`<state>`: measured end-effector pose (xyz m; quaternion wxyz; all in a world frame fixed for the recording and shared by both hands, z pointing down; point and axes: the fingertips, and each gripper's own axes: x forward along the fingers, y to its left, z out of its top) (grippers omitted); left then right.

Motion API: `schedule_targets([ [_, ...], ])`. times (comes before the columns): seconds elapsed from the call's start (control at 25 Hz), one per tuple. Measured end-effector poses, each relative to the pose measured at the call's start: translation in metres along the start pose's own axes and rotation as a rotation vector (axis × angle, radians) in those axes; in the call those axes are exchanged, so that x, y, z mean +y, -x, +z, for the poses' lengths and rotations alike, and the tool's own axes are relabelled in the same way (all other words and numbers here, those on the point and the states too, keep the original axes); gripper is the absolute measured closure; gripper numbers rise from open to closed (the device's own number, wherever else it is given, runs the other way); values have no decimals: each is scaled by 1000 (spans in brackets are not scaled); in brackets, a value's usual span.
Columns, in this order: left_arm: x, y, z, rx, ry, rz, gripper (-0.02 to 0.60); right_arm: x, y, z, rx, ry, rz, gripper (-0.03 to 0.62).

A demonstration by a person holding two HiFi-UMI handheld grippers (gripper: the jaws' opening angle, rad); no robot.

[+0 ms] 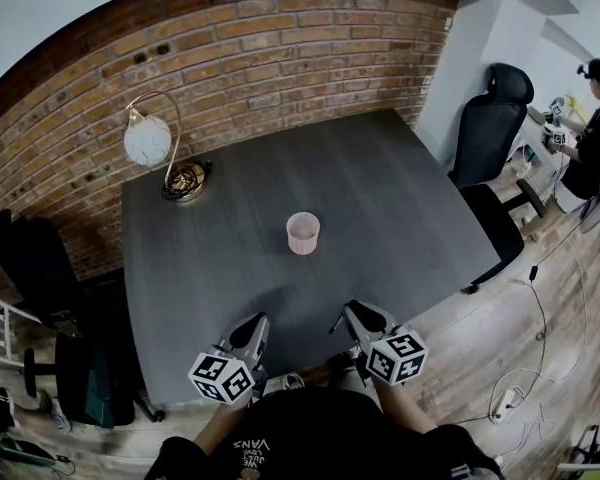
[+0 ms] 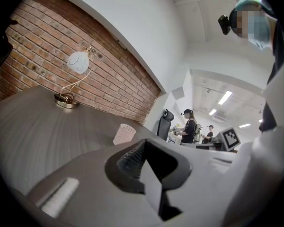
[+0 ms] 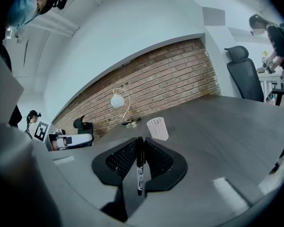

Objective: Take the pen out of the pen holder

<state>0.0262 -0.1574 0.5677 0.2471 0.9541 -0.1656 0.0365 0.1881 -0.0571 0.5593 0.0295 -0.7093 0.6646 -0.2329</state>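
A pale pink mesh pen holder (image 1: pixel 303 233) stands upright near the middle of the dark grey table (image 1: pixel 400 198) and looks empty from above. It also shows in the left gripper view (image 2: pixel 124 134) and in the right gripper view (image 3: pixel 157 128). My right gripper (image 1: pixel 348 310) hangs over the table's near edge, shut on a black marker pen (image 3: pixel 140 167) that lies along its jaws (image 3: pixel 140 140). A thin dark end of the pen (image 1: pixel 335 323) sticks out to the gripper's left. My left gripper (image 1: pixel 260 320) is beside it with its jaws together (image 2: pixel 144 143) and nothing between them.
A desk lamp with a round white shade (image 1: pixel 147 140) and brass base (image 1: pixel 185 180) stands at the table's far left by the brick wall (image 1: pixel 280 48). Black office chairs are at the right (image 1: pixel 492 118) and left (image 1: pixel 40 268). A person (image 1: pixel 595 128) sits at a desk far right.
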Motion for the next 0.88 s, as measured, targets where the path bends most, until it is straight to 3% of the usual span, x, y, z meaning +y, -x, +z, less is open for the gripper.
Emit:
schedule_targets([
  [0.88, 2, -2, -1, -9, 23, 9, 529, 4, -5, 9, 3, 14, 13, 534],
])
